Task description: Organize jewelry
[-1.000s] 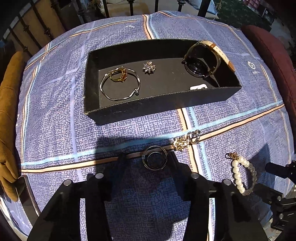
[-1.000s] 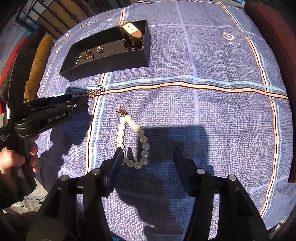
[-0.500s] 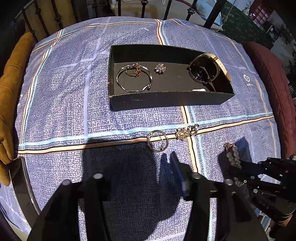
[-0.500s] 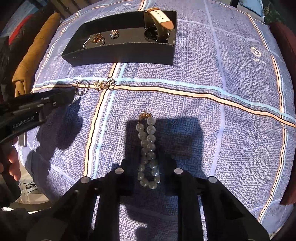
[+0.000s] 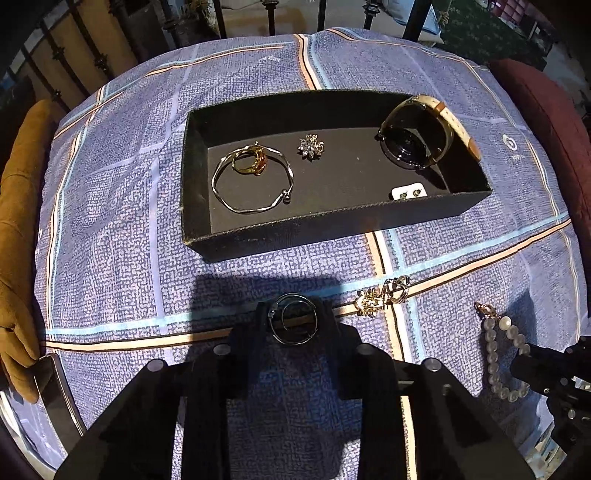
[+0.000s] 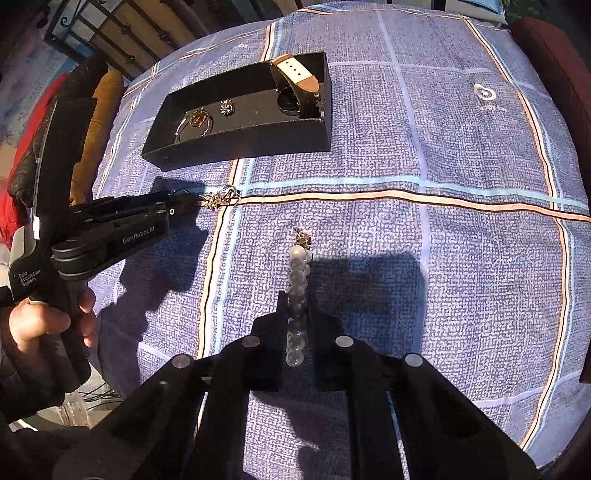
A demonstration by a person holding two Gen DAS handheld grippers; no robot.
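Note:
A black tray [image 5: 325, 232] holds a silver bangle [image 5: 253, 181], a gold ring [image 5: 249, 161], a crystal brooch [image 5: 311, 147], a watch [image 5: 417, 142] and an earring card [image 5: 408, 192]. My left gripper [image 5: 293, 317] is shut on a dark silver double-hoop piece [image 5: 293, 324] on the cloth in front of the tray. A gold brooch [image 5: 384, 293] lies just right of it. My right gripper [image 6: 297, 306] is shut on the pearl bracelet [image 6: 297, 273], squeezed into a line. The tray [image 6: 236, 147] and left gripper [image 6: 184, 201] also show in the right wrist view.
A blue plaid cloth [image 6: 443, 258] covers the round table. A mustard cushion [image 5: 18, 221] is at the left edge and a dark red chair [image 5: 546, 110] at the right. A metal railing [image 5: 258, 18] runs behind the table.
Both grippers closed. The left moved forward and shut on the double-hoop piece. The right shut on the pearl bracelet, pressing its loop flat.

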